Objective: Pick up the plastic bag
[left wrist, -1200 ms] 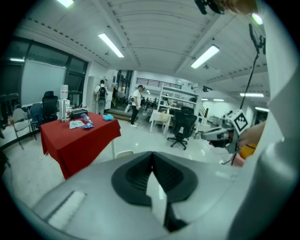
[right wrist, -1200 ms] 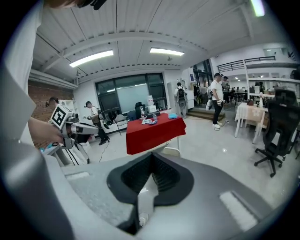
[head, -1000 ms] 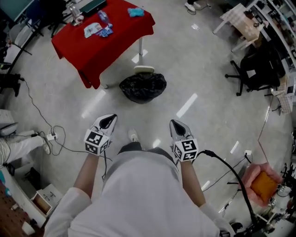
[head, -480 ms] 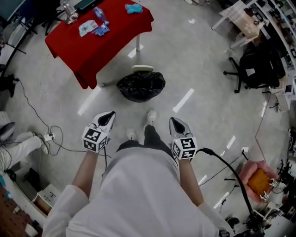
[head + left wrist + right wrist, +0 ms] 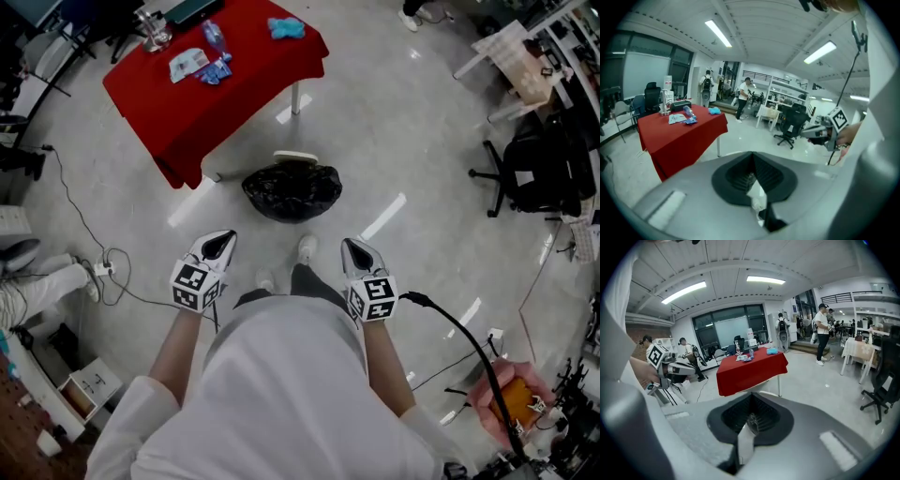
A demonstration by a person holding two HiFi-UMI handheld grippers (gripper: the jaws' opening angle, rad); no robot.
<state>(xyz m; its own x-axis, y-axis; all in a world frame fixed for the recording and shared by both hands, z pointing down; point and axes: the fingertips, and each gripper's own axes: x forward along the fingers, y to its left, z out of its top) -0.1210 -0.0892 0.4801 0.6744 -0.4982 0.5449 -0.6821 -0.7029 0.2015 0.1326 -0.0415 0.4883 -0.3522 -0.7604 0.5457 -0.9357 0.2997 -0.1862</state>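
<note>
Plastic bag [image 5: 292, 192] lies crumpled on the floor [image 5: 422, 141], long axis left-right.

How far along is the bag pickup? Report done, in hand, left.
Done: nothing visible; the black bag lies on the floor by the red table, untouched. In hand: nothing; left gripper and right gripper are both shut and empty, short of the bag. Left: reach down, open a gripper, grasp and lift the bag.
</note>
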